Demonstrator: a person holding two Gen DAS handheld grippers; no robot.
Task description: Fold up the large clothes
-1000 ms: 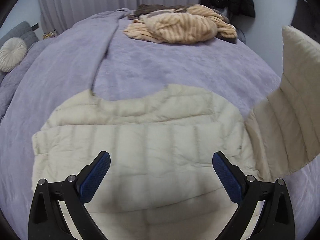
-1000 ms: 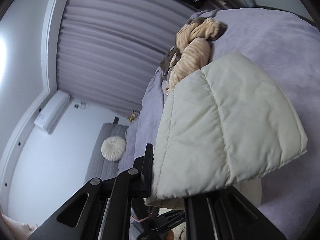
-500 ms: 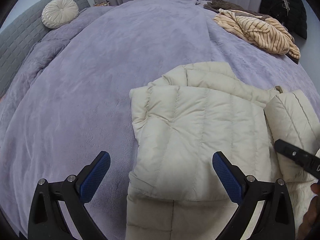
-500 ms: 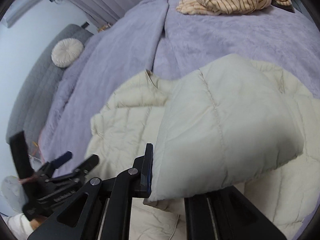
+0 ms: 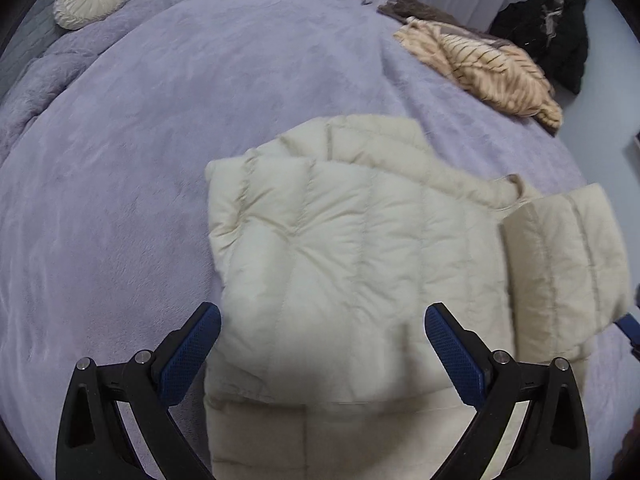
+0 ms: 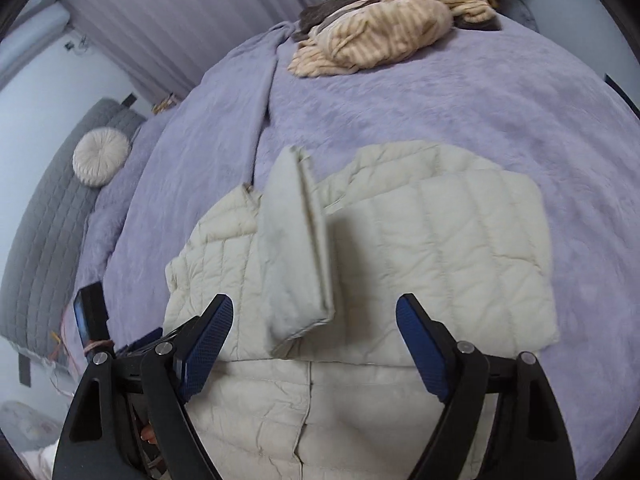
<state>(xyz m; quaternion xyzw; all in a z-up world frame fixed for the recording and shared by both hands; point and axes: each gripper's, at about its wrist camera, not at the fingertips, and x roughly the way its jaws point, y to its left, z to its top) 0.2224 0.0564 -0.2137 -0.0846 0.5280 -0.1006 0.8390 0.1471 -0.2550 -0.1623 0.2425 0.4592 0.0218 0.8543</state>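
A cream quilted puffer jacket (image 5: 352, 264) lies on the lavender bedspread (image 5: 140, 160), one side folded over its body. My left gripper (image 5: 323, 316) hovers open just above its near part, nothing between the blue pads. In the right wrist view the same jacket (image 6: 440, 248) fills the middle. Its loose sleeve (image 6: 296, 248) stands on edge between the jaws of my right gripper (image 6: 314, 310), which are opening and no longer press on it. In the left wrist view that sleeve (image 5: 564, 264) shows at the right, with a blue pad (image 5: 628, 324) of the right gripper beside it.
A striped beige garment (image 6: 380, 28) and a dark brown one (image 5: 420, 10) lie at the far end of the bed. A black coat (image 5: 552, 36) hangs beyond. A round cream cushion (image 6: 100, 156) leans on the grey quilted headboard (image 6: 44, 232). Curtains close the back.
My right gripper has swung down over the jacket and opened, letting go of the sleeve. The left gripper moved across the jacket a second ago and has since stayed still.
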